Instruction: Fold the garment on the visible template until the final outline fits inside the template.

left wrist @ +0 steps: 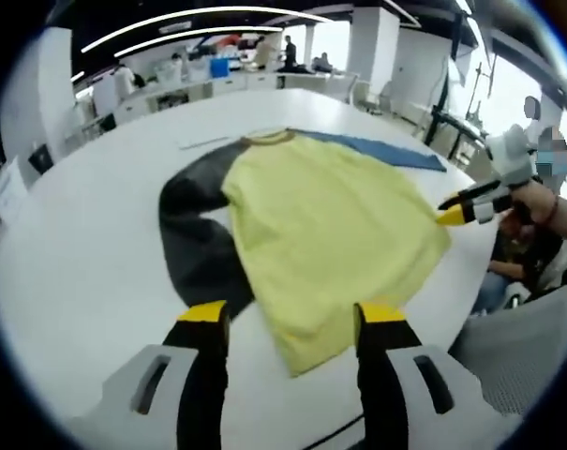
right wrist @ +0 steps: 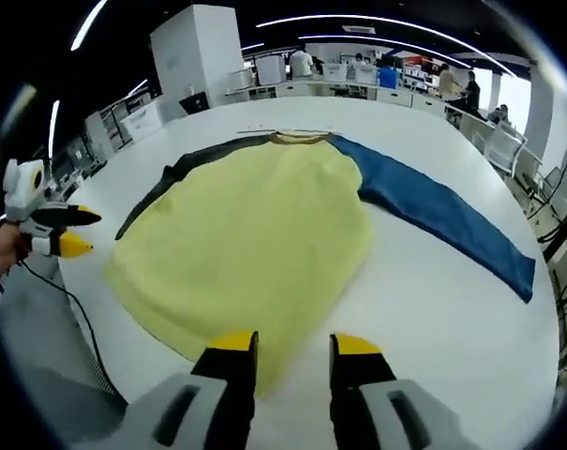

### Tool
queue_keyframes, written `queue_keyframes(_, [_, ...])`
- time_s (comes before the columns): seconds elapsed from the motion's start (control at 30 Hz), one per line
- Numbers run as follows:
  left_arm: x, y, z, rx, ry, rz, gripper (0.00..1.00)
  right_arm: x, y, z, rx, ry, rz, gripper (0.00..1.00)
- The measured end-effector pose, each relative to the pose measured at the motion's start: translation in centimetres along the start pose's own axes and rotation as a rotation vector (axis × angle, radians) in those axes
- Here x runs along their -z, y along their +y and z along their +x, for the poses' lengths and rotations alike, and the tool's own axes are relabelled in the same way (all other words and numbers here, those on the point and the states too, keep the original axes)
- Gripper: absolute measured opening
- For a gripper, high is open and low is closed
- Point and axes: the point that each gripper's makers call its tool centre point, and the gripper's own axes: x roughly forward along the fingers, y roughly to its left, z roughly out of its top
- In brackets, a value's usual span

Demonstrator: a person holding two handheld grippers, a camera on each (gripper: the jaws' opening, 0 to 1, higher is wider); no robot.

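A long-sleeved garment lies flat on the white table, its yellow body in the middle. Its dark grey sleeve bends along the left side, and the blue sleeve stretches straight out to the right. My left gripper is open, with the yellow hem lying between its jaws. It also enters the right gripper view as the left gripper, off the garment's left edge. My right gripper is open over the near hem. In the left gripper view the right gripper, held by a hand, sits at the garment's right edge.
The round table's edge curves close on the right, with a grey chair and a seated person beyond it. A black cable hangs off the table's left rim. Desks, boxes and people fill the back of the room.
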Motion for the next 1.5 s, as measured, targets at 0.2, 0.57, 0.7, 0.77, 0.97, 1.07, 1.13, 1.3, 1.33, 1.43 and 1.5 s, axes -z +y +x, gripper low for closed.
queue_keyframes(0.2, [-0.7,0.0,-1.0,-0.004,-0.011,-0.001,0.69,-0.7,-1.0,0.9,0.006,-0.016,0.059,0.19])
queue_keyframes(0.57, [-1.3,-0.6,-1.7,0.01,-0.026,0.011,0.85,-0.7,-1.3,2.3,-0.002,-0.006,0.131,0.05])
queue_keyframes(0.7, [-1.3,-0.5,-1.8,0.01,-0.022,0.011,0.84,-0.6,-0.9,2.5,-0.011,0.006,0.099,0.0])
queue_keyframes(0.77, [-1.1,-0.5,-1.8,0.013,-0.016,0.011,0.83,-0.8,-0.9,2.3,-0.006,0.001,0.101,0.0])
queue_keyframes(0.97, [-1.1,-0.7,-2.0,0.024,-0.014,0.006,0.83,-2.8,-0.2,1.2,0.034,-0.047,0.041,0.0])
queue_keyframes(1.07, [-1.2,-0.8,-2.1,0.03,-0.015,0.017,0.84,-4.8,1.2,0.6,0.028,-0.086,-0.015,0.0])
queue_keyframes(1.13, [-1.2,-0.9,-2.1,0.034,-0.015,0.02,0.84,-5.9,2.0,0.5,0.024,-0.105,-0.045,0.0])
queue_keyframes(1.3, [-1.1,-0.7,-2.4,0.038,-0.015,0.023,0.84,-7.5,3.9,1.1,-0.002,-0.12,-0.098,0.0])
queue_keyframes(1.33, [-1.0,-0.7,-2.4,0.036,-0.015,0.02,0.84,-7.7,4.1,1.3,-0.004,-0.119,-0.096,0.0])
queue_keyframes(1.43, [-0.8,-0.5,-2.6,0.033,-0.012,0.02,0.83,-8.4,4.9,1.9,-0.021,-0.123,-0.095,0.0])
queue_keyframes(1.5, [-0.8,-0.4,-2.8,0.034,-0.016,0.02,0.84,-9.0,5.3,2.4,-0.022,-0.123,-0.1,0.0])
